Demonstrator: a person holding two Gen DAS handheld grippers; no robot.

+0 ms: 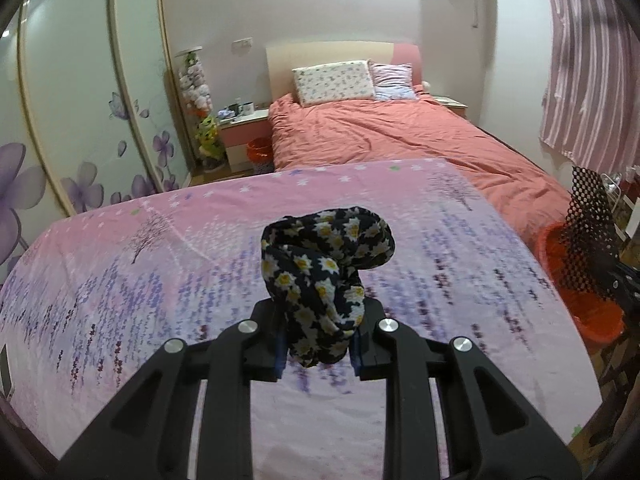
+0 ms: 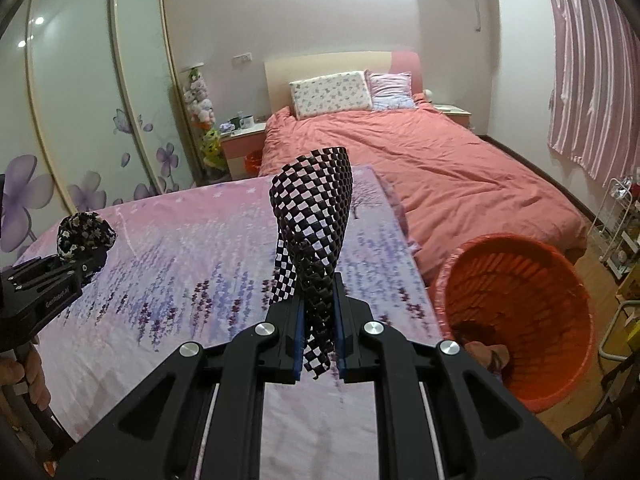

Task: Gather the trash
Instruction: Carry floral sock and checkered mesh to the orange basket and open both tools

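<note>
Above one lavender sheet [image 1: 160, 264], two grippers: left gripper [image 1: 318, 344] clamping one floral cloth [image 1: 324, 264], right gripper [image 2: 318, 344] one black mesh [image 2: 316, 216].

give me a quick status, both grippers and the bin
Left gripper shut on daisy-print cloth, above the pink sheet. Right gripper shut on black mesh strip. Orange bin open at right, nothing blocking.

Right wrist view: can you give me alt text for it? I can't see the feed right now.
The right gripper is shut on a black mesh strip above a table with a purple flowered cloth. An orange basket stands on the floor to its right. At far left, the left gripper holds a daisy-print cloth.
</note>
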